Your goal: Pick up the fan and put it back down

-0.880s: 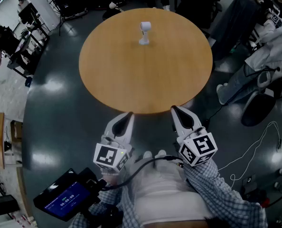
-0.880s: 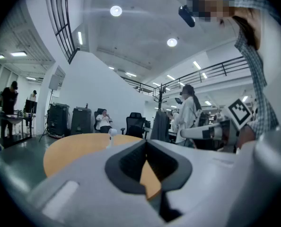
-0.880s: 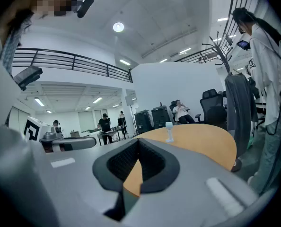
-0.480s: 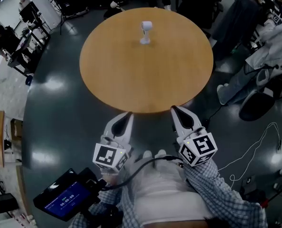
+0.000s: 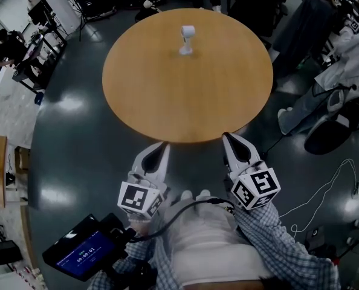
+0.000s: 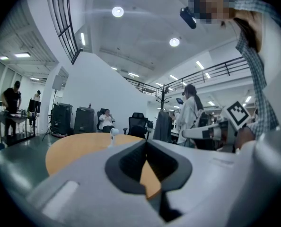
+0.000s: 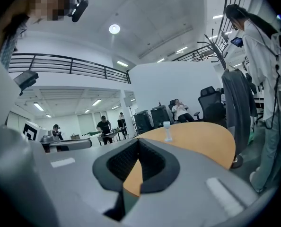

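Holds the left gripper (image 5: pixel 162 144) just short of the round table (image 5: pixel 167 107), jaws pressed together on nothing. Faces the small white fan (image 5: pixel 186 40) standing upright (stem vertical) on the table's far side, well apart, ahead between both grippers, about equally near. Holds the right gripper (image 5: pixel 226 137) likewise, jaws closed, empty.

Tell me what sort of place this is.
Likely an open-plan lab or office hall: a round wooden table bearing a small white fan, office chairs, people at workbenches, and a mezzanine railing overhead.
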Demonstrator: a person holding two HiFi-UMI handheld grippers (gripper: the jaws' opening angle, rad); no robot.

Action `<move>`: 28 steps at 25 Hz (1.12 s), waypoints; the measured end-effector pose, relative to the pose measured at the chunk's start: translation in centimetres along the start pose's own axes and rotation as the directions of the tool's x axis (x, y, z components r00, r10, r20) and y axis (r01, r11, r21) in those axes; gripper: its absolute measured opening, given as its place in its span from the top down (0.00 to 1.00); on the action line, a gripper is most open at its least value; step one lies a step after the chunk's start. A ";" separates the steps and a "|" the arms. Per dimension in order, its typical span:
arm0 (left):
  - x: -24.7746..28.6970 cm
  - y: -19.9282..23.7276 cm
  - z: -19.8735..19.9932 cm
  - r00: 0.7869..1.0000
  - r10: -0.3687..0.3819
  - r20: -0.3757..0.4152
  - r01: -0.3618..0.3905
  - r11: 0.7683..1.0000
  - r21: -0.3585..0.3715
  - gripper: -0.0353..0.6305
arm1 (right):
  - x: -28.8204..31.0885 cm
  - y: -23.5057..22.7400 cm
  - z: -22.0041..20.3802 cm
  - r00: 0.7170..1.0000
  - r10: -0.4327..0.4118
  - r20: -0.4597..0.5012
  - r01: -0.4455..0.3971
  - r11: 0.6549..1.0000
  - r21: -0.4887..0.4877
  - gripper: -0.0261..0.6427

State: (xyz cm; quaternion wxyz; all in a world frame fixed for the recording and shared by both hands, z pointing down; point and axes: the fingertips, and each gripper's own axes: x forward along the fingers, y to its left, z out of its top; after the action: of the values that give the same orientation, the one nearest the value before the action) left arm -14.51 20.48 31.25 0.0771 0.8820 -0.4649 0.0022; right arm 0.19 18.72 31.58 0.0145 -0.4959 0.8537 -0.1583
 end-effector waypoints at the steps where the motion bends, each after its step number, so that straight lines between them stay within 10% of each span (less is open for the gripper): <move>1: 0.1 -0.1 0.1 1.000 0.004 0.001 -0.004 1.000 -0.002 0.95 | 0.0 -0.3 0.1 1.000 0.001 -0.001 -0.001 1.000 0.005 0.96; 28: 6.7 -2.3 1.5 0.999 0.008 0.039 -0.010 0.999 0.050 0.95 | -0.1 -6.9 1.7 1.000 -0.010 0.025 0.011 0.999 -0.046 0.96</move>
State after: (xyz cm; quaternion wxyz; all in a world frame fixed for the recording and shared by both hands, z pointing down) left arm -8.90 16.07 29.93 0.0458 0.8815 -0.4700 -0.0027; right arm 6.32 15.22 31.93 0.0129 -0.5027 0.8542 -0.1324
